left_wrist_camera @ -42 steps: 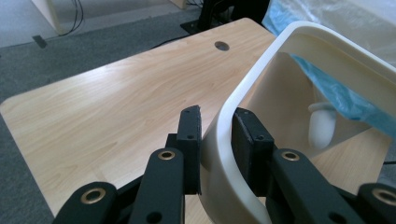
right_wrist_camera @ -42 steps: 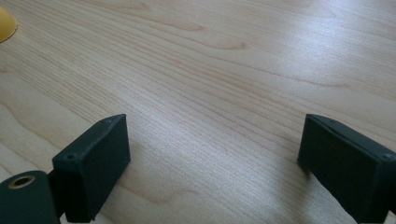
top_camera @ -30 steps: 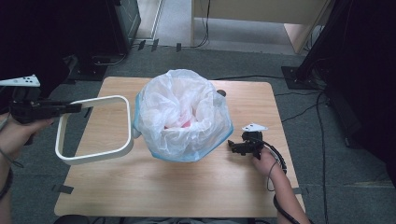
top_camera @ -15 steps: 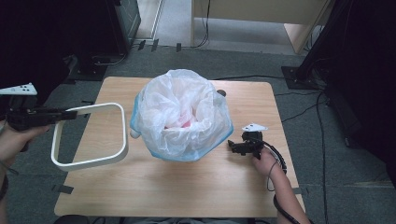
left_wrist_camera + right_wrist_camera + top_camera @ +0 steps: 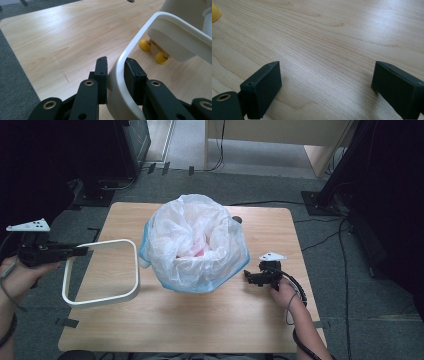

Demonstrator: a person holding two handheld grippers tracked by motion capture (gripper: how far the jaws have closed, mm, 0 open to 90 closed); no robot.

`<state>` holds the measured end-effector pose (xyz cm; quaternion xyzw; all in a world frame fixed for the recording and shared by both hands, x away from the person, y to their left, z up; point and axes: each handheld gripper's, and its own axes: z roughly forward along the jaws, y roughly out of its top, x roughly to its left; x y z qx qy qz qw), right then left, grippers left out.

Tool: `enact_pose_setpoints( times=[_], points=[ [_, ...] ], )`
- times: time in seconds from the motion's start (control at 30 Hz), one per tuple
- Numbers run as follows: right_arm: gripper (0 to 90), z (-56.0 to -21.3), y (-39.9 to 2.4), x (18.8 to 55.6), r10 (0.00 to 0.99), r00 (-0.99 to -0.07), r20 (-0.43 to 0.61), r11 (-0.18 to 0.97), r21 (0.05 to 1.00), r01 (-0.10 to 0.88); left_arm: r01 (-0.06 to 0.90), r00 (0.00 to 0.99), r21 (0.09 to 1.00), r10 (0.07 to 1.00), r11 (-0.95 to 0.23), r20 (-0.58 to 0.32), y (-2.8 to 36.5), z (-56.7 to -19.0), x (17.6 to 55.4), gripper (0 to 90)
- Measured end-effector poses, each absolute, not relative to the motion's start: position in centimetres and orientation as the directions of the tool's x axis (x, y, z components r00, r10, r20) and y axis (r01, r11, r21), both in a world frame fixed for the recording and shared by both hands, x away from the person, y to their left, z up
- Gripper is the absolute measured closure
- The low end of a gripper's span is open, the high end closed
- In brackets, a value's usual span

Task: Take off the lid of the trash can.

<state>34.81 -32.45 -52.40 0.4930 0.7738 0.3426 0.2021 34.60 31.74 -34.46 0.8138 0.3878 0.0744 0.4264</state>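
The white rim frame [image 5: 130,52] is clamped at one side by the left gripper [image 5: 116,75], held just above the surface [image 5: 200,320]; it is best lowered level; farther off, the bag-lined bin [image 5: 192,245] stands mid-surface; the right gripper [image 5: 324,82] rests wide open, empty.

White ring frame [image 5: 102,272], white bag [image 5: 192,240] in blue bin [image 5: 220,281], pale woodgrain table [image 5: 200,325].
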Motion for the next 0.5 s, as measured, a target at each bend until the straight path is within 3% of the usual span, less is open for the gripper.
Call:
enact_pose_setpoints(
  times=[0.5],
  points=[
    [9.0, -52.4, -32.5, 34.8, 0.901, -0.433, 0.024, 0.280, 0.730, 0.624, 0.563, 0.708, 0.747, 0.672, -0.352, -0.216, 29.4, -37.1, 35.5, 72.5]
  ],
)
